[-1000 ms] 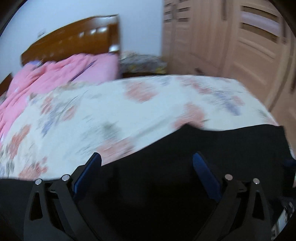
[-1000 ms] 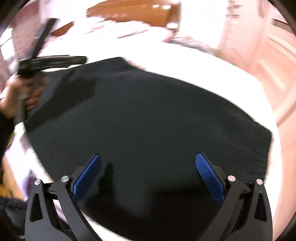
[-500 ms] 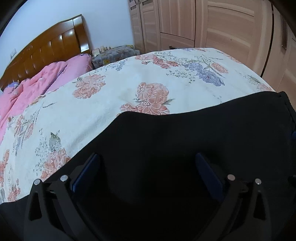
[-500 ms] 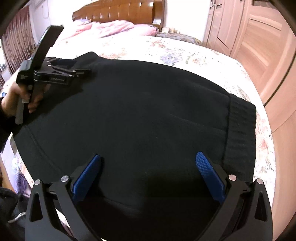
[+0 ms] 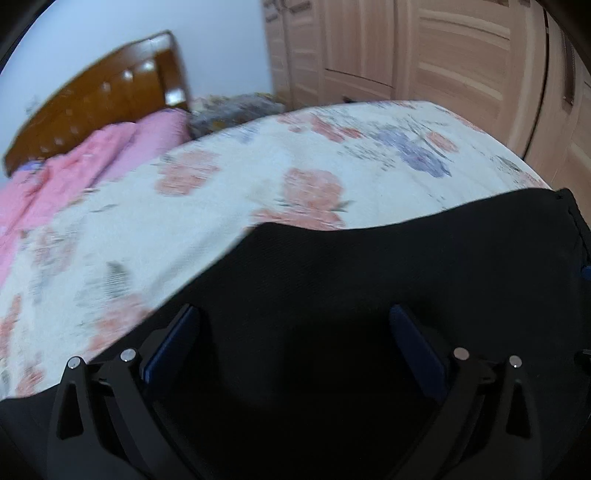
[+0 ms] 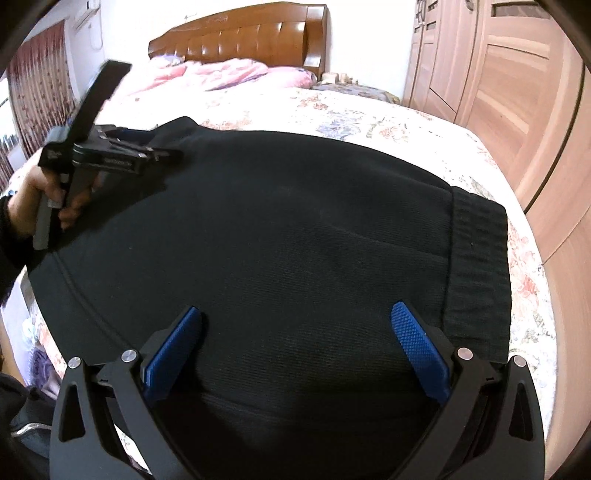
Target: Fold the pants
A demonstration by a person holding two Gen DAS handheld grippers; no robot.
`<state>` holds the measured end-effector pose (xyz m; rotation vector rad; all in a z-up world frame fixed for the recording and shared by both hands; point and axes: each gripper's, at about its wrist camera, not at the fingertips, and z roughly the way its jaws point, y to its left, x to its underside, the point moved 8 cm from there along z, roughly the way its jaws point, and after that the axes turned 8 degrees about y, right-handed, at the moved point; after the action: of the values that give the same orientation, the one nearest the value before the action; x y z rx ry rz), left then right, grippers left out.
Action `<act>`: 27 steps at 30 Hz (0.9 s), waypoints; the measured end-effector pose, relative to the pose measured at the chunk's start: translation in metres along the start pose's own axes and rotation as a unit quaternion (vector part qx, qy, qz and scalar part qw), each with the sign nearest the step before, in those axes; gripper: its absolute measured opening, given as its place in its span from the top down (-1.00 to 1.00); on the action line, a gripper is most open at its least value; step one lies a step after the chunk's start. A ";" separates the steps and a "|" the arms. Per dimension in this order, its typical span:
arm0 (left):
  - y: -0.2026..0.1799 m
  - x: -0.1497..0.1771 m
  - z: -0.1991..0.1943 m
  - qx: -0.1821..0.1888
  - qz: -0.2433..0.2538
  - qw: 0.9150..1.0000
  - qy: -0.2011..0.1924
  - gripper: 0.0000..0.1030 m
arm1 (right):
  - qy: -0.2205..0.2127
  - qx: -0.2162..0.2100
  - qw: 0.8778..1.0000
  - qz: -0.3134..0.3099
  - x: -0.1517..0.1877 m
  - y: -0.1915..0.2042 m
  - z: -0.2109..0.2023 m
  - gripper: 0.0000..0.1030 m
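Note:
The black pants [image 6: 288,236] lie flat on the floral bedspread [image 6: 399,122], with the ribbed waistband [image 6: 476,266] to the right. My right gripper [image 6: 295,332] is open and empty, low over the near part of the pants. My left gripper [image 5: 295,332] is open and empty above the pants' far left edge [image 5: 369,266]. It also shows in the right wrist view [image 6: 162,155], held in a hand at the left over the pants' left corner.
A pink quilt [image 6: 207,74] and wooden headboard [image 6: 240,33] are at the far end of the bed. Wooden wardrobe doors [image 6: 517,74] stand close along the right side. The bed's edge runs near the waistband.
The left gripper view swung left and back a little and is blurred now. The right gripper drew slightly nearer the pants. Both stay open; the pants lie as before.

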<state>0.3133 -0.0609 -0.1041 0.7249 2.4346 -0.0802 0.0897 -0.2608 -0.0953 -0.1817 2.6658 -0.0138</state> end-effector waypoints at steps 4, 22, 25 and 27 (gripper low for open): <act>0.048 0.031 -0.067 0.018 -0.068 0.995 -0.067 -0.97 | 0.017 0.044 0.998 0.035 -0.017 0.003 -0.023 -0.92; 0.323 0.248 -0.090 -0.100 -0.307 0.945 0.039 -0.97 | 0.014 -0.136 0.953 -0.269 -0.159 0.426 0.056 -0.92; 0.330 0.250 -0.094 -0.070 -0.337 0.939 0.001 -0.97 | 0.038 -0.120 0.959 -0.254 -0.161 0.423 0.081 -0.92; 0.334 0.255 -0.101 -0.046 -0.349 0.936 -0.026 -0.97 | 0.014 -0.144 0.958 -0.248 -0.160 0.417 0.078 -0.92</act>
<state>0.2610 0.3675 -0.1279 -0.2094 2.5049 -0.2569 0.2140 0.1752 -0.1096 -0.9436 2.5646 0.2132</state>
